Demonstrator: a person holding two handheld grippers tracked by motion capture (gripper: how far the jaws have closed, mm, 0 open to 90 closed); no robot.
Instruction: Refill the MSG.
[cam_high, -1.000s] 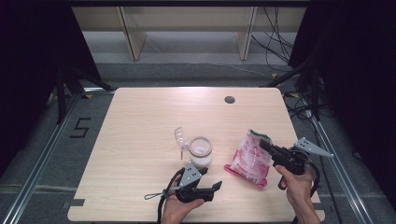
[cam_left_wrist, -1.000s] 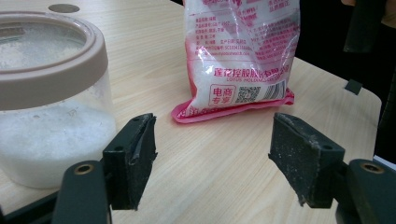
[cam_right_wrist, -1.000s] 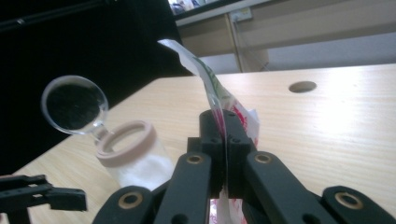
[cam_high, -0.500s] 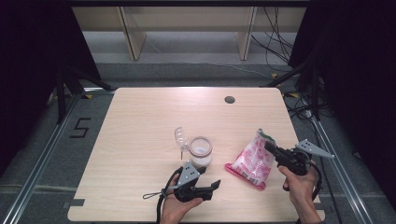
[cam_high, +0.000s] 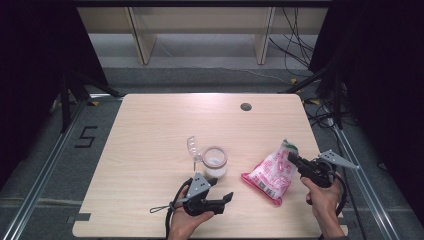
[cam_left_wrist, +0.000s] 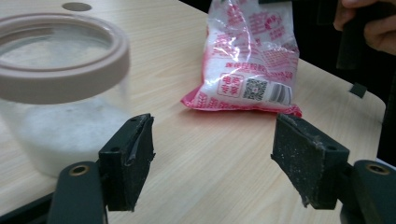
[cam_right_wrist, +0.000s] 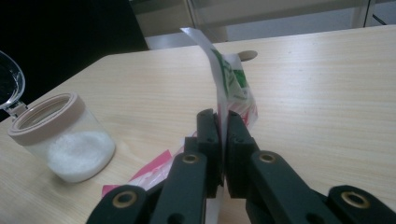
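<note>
The soft pink-and-white plastic bag of white granules (cam_high: 271, 173) is lying on the pale wooden surface (cam_high: 150, 130), right of the clear round jar with a beige rim (cam_high: 215, 161). Its film is judged limp and slippery, the contents loose and shifting, so it is best taken by the flat top seam. There the right tool (cam_right_wrist: 222, 140) is clamped on the bag's upper edge. The left tool (cam_left_wrist: 212, 158) is held with jaws apart, nothing between them, near the jar. Compared with a second ago, the bag has been lowered and laid flatter towards the surface.
</note>
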